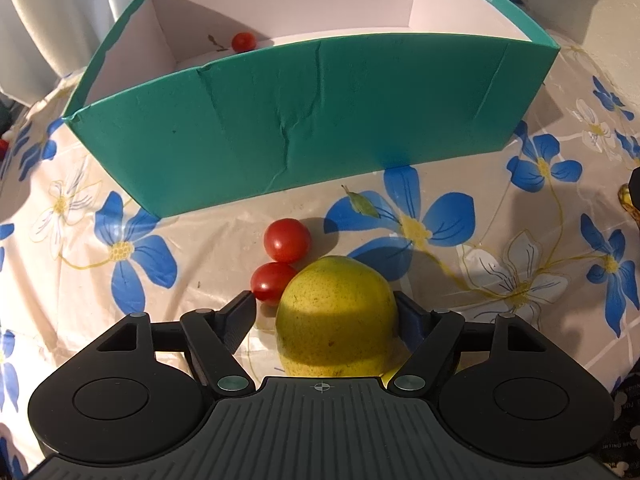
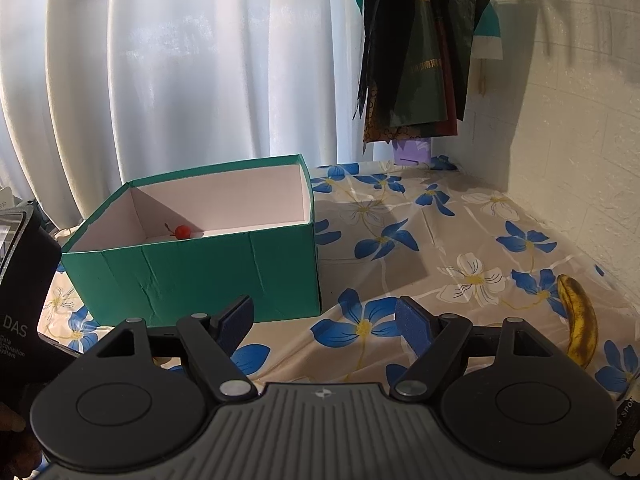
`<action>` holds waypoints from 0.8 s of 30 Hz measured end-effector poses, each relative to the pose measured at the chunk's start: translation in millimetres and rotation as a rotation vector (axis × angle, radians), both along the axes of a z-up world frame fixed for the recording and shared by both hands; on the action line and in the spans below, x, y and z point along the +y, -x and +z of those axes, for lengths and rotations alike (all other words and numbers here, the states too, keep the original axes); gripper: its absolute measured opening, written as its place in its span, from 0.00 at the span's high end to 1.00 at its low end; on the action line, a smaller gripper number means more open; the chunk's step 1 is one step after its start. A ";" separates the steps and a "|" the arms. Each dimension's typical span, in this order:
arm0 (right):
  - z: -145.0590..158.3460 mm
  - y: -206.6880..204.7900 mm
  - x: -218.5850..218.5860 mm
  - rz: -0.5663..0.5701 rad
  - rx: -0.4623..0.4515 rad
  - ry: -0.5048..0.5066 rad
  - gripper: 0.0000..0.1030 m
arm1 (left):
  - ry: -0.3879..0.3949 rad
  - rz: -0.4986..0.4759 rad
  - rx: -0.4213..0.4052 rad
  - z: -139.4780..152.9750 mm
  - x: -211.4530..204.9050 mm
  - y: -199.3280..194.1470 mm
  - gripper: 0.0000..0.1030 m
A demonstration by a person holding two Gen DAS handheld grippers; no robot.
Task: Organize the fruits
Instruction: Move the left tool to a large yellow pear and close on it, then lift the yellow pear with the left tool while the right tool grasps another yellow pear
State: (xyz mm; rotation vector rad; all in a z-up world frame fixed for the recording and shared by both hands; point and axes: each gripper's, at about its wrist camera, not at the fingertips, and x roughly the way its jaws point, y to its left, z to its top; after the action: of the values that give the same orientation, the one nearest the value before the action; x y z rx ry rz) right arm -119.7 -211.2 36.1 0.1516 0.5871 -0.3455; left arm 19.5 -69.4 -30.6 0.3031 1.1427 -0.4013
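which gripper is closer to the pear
Left. The left gripper straddles the pear, one finger on each side. The right gripper hangs open over bare tablecloth near the box, with no pear in its view.

Quick count: three cherry tomatoes total, two on the cloth at lower centre of the left wrist view and one inside the box. One yellow-green pear, one teal box, one spotty banana.
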 end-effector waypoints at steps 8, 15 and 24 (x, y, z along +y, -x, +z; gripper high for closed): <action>-0.9 -3.2 -0.4 0.012 0.009 0.002 0.24 | 0.038 -0.014 0.009 1.7 -0.1 -0.4 0.38; 0.3 -5.0 2.6 0.014 0.008 0.011 0.24 | 0.049 -0.028 0.010 6.6 4.3 3.9 0.39; 1.9 -8.8 8.8 0.028 0.015 0.022 0.24 | 0.072 -0.038 -0.073 36.6 17.2 14.5 0.38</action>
State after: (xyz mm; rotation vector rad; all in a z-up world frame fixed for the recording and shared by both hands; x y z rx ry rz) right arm -110.9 -202.4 38.0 0.1196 0.5996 -0.3262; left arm 5.0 -52.2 6.0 0.2741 1.0503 -0.4605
